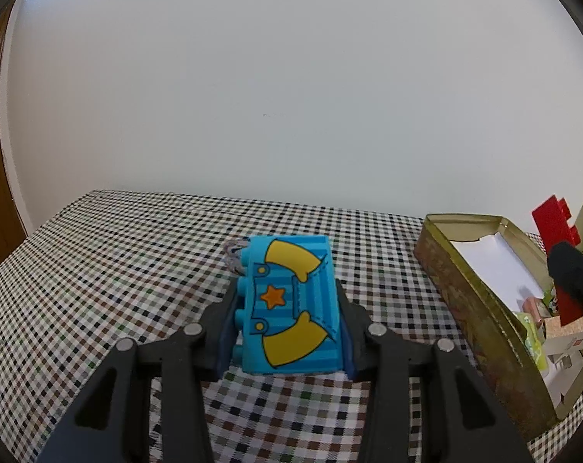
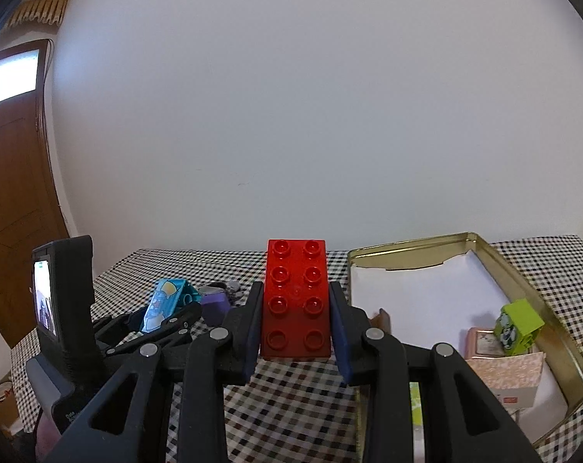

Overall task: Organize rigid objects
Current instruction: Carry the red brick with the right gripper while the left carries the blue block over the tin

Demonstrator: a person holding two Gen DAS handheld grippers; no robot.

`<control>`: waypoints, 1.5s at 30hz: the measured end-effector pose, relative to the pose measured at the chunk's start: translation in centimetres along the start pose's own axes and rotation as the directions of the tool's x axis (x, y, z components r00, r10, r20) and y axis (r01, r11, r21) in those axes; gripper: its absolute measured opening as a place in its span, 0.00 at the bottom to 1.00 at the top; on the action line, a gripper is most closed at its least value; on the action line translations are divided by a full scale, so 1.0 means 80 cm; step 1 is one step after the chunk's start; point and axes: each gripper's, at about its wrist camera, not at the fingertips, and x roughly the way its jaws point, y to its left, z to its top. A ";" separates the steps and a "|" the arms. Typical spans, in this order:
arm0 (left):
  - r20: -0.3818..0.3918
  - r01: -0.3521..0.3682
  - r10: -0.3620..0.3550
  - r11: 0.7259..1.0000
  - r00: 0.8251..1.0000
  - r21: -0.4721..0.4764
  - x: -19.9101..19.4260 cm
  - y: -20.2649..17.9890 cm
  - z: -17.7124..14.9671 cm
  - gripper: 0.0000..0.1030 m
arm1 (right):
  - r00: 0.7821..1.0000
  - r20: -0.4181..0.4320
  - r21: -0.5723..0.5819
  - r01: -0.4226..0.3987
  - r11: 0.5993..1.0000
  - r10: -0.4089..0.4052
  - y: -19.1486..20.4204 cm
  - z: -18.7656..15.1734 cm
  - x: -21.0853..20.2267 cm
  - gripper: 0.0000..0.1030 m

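My left gripper (image 1: 287,308) is shut on a blue printed brick (image 1: 291,305) with yellow sleeves and an orange star, held above the checkered tablecloth (image 1: 117,270). My right gripper (image 2: 295,308) is shut on a red eight-stud brick (image 2: 296,297), held studs up just left of the gold tin (image 2: 531,289). The red brick (image 1: 556,227) shows over the tin (image 1: 469,293) in the left wrist view. The left gripper with the blue brick (image 2: 164,303) shows at the left of the right wrist view.
The open gold tin is lined with white paper and holds a green block (image 2: 519,326), a pink block (image 2: 484,341) and a patterned card box (image 2: 511,378). A purple object (image 2: 214,303) lies on the cloth behind the left gripper. A white wall stands behind the table.
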 end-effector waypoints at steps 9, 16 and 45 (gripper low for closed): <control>-0.002 0.015 -0.015 1.000 1.000 0.022 0.000 -0.018 0.001 0.41 | 1.000 0.013 -0.011 0.024 1.000 -0.024 -0.025 0.004 -0.009 0.33; -0.009 0.031 -0.030 0.999 0.999 0.044 0.001 -0.034 0.001 0.41 | 0.998 0.029 -0.013 0.054 0.998 -0.053 -0.043 0.009 -0.017 0.33; 0.021 0.157 -0.162 0.976 0.987 0.151 -0.006 -0.146 0.032 0.41 | 0.968 0.010 0.090 0.250 0.964 -0.252 -0.184 0.029 -0.025 0.33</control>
